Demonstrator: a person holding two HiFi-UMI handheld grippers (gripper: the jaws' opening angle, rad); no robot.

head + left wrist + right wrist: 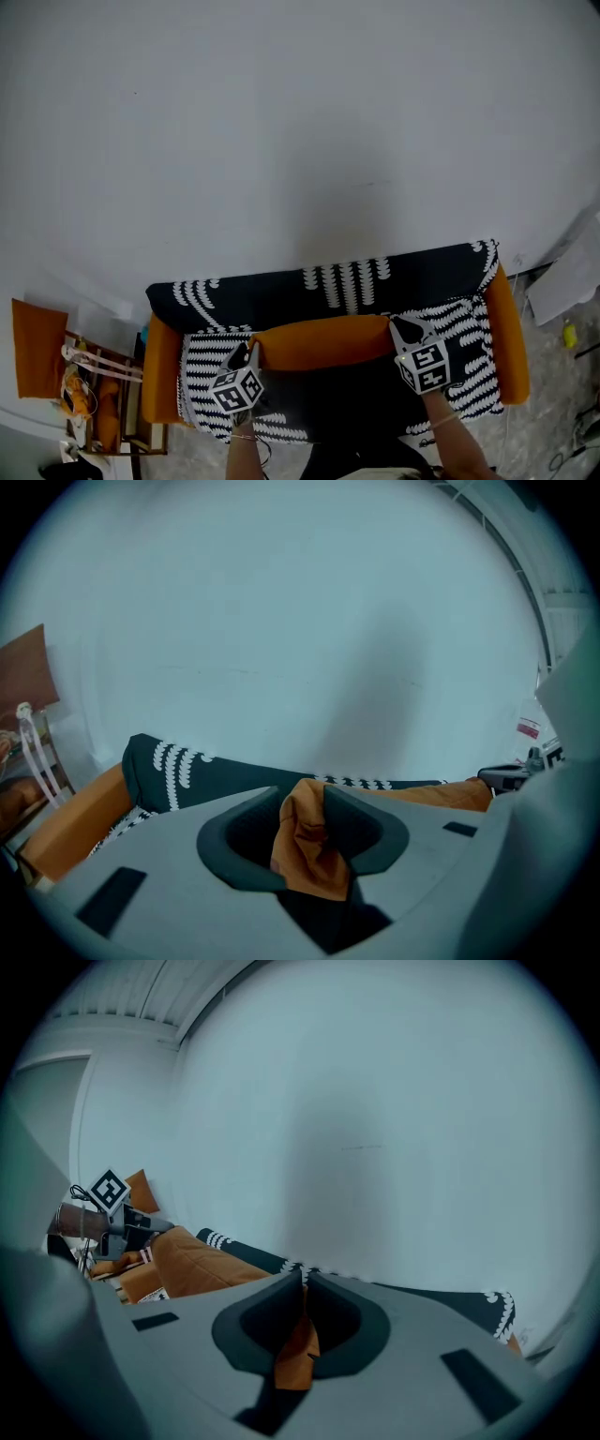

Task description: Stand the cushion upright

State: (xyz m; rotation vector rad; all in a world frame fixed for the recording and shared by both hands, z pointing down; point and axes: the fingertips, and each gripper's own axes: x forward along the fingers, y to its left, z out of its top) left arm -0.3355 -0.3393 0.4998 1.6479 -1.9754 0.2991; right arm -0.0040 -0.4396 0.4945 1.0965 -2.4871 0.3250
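Observation:
An orange cushion (323,342) stretches lengthwise across the sofa seat, in front of the sofa back (281,295), which is draped in a black cover with white patterns. My left gripper (246,354) is at the cushion's left end. In the left gripper view its jaws (302,795) stand apart, with a bunched corner of the cushion (305,846) loose between them. My right gripper (405,330) is at the right end. In the right gripper view, the right gripper (303,1276) is shut on a thin fold of the cushion fabric (298,1349).
The sofa has orange arms (161,370) (507,337) and a black-and-white patterned seat (469,328). A white wall (300,131) rises right behind it. A small wooden rack (94,394) with orange items stands to the left. A yellow object (569,334) lies on the floor at the right.

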